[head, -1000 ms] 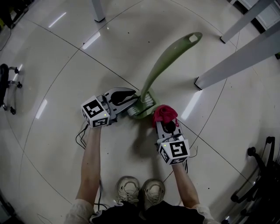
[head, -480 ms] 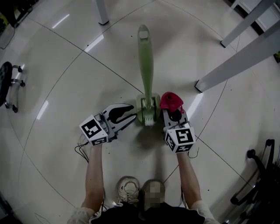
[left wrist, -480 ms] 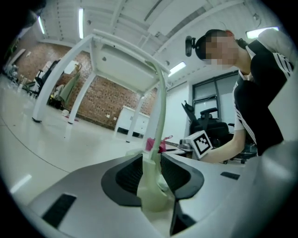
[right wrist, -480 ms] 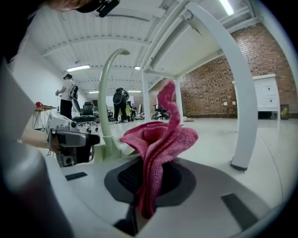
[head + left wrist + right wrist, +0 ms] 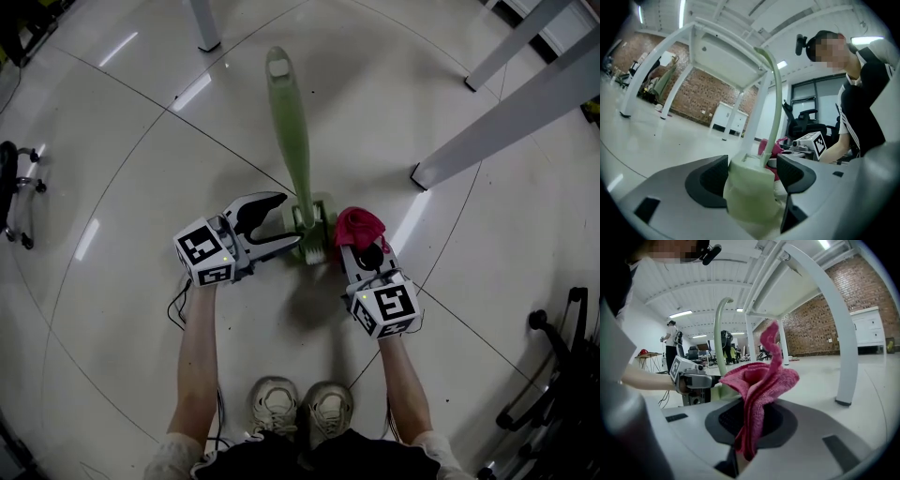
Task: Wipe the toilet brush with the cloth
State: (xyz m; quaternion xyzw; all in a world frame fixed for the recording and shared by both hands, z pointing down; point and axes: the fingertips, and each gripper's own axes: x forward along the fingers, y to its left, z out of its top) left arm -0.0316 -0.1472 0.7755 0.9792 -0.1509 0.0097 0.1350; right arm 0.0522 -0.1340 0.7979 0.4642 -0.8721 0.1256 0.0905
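Task item: toilet brush (image 5: 298, 178), green. Its head is low, in front of the person's shoes (image 5: 302, 406); the handle rises from the head with a curve, as the left gripper view shows.
Reference point: the brush head. All places below are given from it.
Left gripper (image 5: 287, 220): immediately left of the brush head, pointing level at it.
Left jaws: spread wide, and they have just been opening. The brush head stands between them. One pad lies close against its side; a gap shows at the other. No clamping pressure is visible.
Purpose of left position (judgement): this gripper steadies the brush at its head so the handle is free for wiping. With the jaws released, the brush is probably being re-gripped or left to stand alone.
Right gripper (image 5: 364, 247): immediately right of the brush head, angled slightly down.
Right jaws: closed on the cloth (image 5: 359, 226), pink. The fabric is pinched in a fold between the pads, and the loose part bunches up above them.
Cloth position: just right of the brush head, near it. Whether it touches cannot be told.
Purpose of right grip (judgement): the bunched free end gives a soft wiping face that can be pressed to the brush.
Support: whether the brush head rests on the floor (image 5: 131, 141) cannot be confirmed.
Caution (judgement): with the left jaws slack, the brush may tip when the cloth pushes on it.
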